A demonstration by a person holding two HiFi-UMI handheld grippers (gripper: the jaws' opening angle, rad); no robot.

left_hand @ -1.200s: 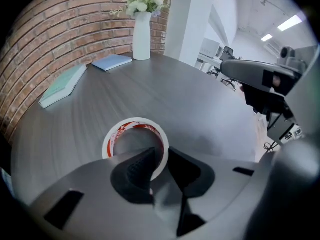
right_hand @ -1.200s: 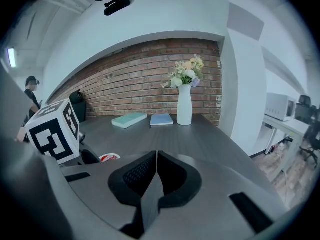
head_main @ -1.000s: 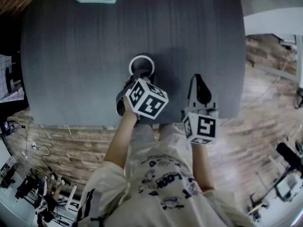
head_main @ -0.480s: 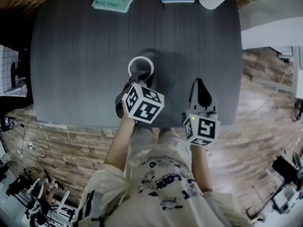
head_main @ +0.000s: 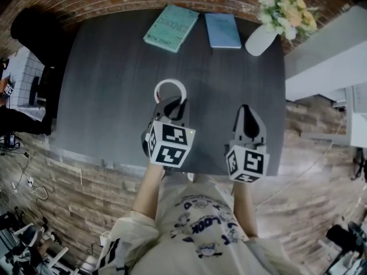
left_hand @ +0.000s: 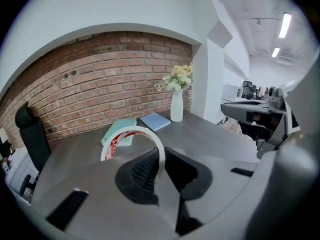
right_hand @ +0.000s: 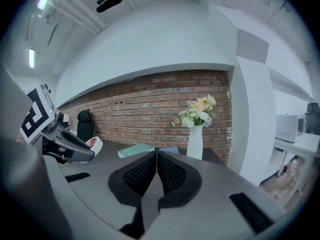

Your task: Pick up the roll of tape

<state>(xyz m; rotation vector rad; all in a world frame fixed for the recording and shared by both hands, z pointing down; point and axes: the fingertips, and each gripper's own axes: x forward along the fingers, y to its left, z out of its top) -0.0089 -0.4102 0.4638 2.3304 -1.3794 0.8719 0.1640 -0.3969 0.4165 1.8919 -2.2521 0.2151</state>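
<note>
The roll of tape (head_main: 170,82) is a thin white ring with red print, held upright above the dark table (head_main: 103,90). My left gripper (head_main: 172,103) is shut on the ring's near wall. In the left gripper view the tape (left_hand: 120,136) stands up between the two black pads (left_hand: 142,171), clear of the tabletop. My right gripper (head_main: 248,110) hovers to the right of it, over the table's front edge. Its pads (right_hand: 140,174) are pressed together with nothing between them. The right gripper view shows the tape (right_hand: 93,144) far to the left.
A green book (head_main: 171,27) and a blue book (head_main: 222,30) lie at the table's far edge. A white vase of flowers (head_main: 262,38) stands at the far right corner. A black chair (head_main: 34,30) is at the far left, and a brick wall runs behind the table.
Both grippers have risen, the left more than the right. The tape has come up off the table in the left gripper. The books and the vase have come into full view.
</note>
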